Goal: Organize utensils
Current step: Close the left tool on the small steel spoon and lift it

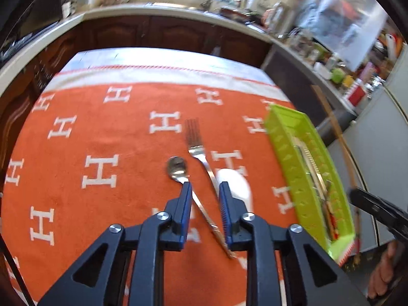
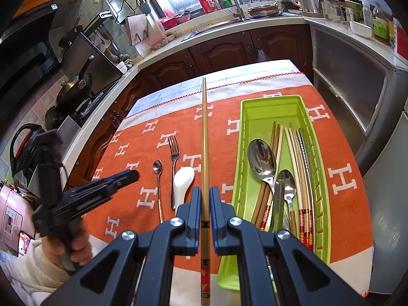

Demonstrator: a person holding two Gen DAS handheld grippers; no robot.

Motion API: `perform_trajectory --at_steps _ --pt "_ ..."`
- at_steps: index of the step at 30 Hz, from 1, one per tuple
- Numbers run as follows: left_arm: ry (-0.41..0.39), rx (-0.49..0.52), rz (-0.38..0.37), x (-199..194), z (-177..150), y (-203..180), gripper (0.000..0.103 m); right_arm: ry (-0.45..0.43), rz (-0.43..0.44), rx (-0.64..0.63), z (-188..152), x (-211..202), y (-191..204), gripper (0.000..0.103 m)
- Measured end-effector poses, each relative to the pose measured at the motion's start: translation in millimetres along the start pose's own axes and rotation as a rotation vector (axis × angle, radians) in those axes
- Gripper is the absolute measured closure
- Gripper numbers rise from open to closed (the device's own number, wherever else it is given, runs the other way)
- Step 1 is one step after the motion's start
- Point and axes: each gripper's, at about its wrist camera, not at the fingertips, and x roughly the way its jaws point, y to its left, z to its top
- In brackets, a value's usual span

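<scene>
Right wrist: chopstick clamped in right tool, beside green tray.

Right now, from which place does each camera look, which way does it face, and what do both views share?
Left wrist: sits on the left gripper, looking down at the small spoon and fork on the orange cloth; its open blue fingers show, and a hand at right.
Right wrist: sits on the right gripper, shut on a chopstick, facing the green tray and the sink counter; the left gripper and a sleeve show.
Shared: spoon, fork, white spoon, tray, cloth.
</scene>
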Motion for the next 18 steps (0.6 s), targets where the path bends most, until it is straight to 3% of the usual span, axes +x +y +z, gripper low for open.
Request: perform_trajectory --at_steps 8,15,18 --pt "0.019 -0.028 0.069 49.1 10.7 33.5 0.08 0.012 -0.007 0.006 -0.2 3.6 -2.8 0.096" --pt "-0.066 0.092 0.064 60.0 5.8 26.6 0.08 0.032 -0.028 0.015 1.3 12.6 -6.6 0.096" --pt "-0.054 0.111 0.0 59.9 5.7 22.2 0.08 0.042 -0.038 0.02 2.3 16.6 -8.2 0.096"
